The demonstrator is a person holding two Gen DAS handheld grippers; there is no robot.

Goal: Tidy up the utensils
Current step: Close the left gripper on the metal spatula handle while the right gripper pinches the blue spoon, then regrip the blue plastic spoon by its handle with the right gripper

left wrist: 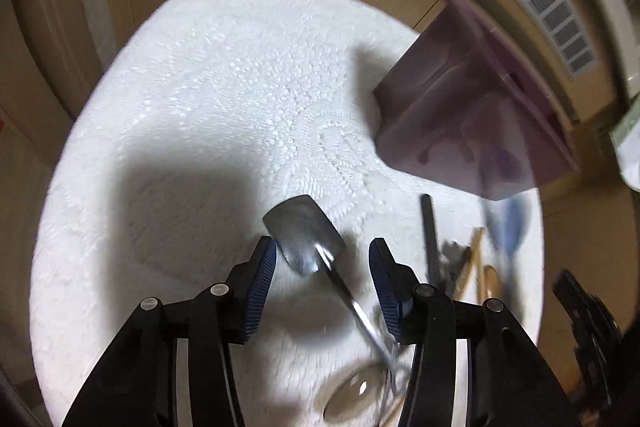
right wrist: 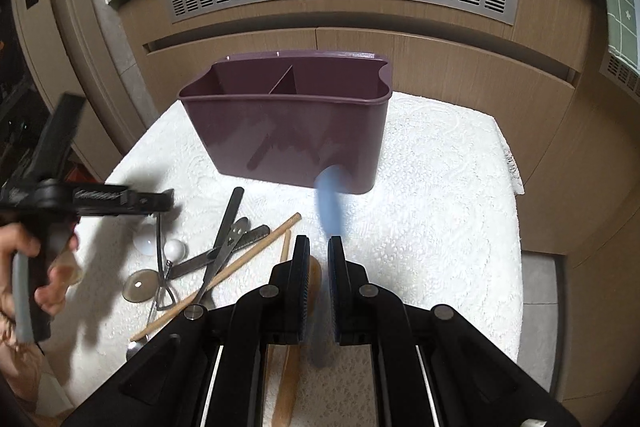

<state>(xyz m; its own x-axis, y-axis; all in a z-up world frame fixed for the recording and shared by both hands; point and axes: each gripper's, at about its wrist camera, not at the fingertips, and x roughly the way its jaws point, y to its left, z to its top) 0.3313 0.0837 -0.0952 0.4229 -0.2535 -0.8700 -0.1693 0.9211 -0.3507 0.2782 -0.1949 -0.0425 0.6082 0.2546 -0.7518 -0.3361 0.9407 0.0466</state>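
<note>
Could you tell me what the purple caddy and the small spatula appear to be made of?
The purple caddy looks like moulded plastic: smooth, uniform colour, soft sheen, rounded rim. The small spatula appears to be polished metal, likely steel: dark mirror-like blade with bright highlights.

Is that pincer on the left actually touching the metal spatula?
Apart. In the left wrist view the left gripper is open, and the metal spatula lies on the white cloth between its fingers, with cloth showing on both sides.

Right gripper (right wrist: 319,255) fingers (right wrist: 301,259) clamping blurred blue utensil (right wrist: 329,197), purple caddy (right wrist: 288,131) ahead, utensil pile (right wrist: 224,251) left
</note>
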